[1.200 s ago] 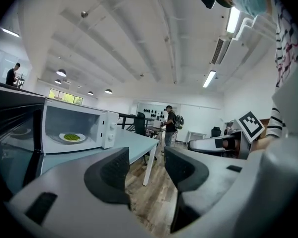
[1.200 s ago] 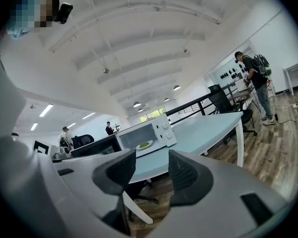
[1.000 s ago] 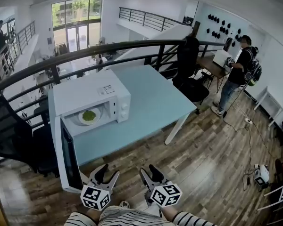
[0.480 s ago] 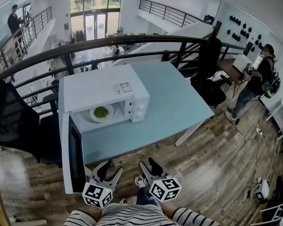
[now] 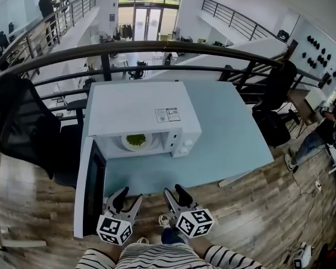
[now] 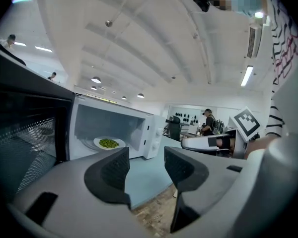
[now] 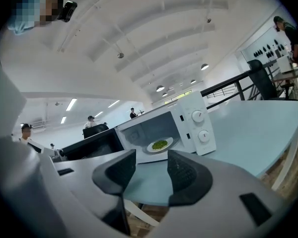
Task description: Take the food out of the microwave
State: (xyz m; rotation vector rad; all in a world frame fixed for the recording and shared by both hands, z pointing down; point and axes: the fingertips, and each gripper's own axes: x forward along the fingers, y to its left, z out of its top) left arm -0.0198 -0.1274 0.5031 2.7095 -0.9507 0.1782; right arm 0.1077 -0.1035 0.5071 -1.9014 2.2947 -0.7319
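Nearest us, our striped sleeves sat at the bottom of the head view. We held a gripper in each hand, low and close to the body, side by side and pointing ahead, tipped only slightly down. The left gripper had its jaws apart with nothing between them; its own view showed only table and floor through the gap. The right gripper was likewise released and empty, its pads framing the microwave's open mouth in its own view. We judged that both were held open and near level because we were on the approach. Neither was over the table yet, and both hung above the wooden floor, short of the table's near edge.

Beyond them stood the light blue table. The microwave sat at its left side. Its door was swung wide toward us past the table edge, just left of the left gripper, which left the cavity clear to reach into. Inside, on the cavity floor, lay the white plate with the green food heaped in its middle, well apart from both grippers and untouched. The plate's rim, we reckoned, would be the place to grip. Behind the table ran a dark railing.
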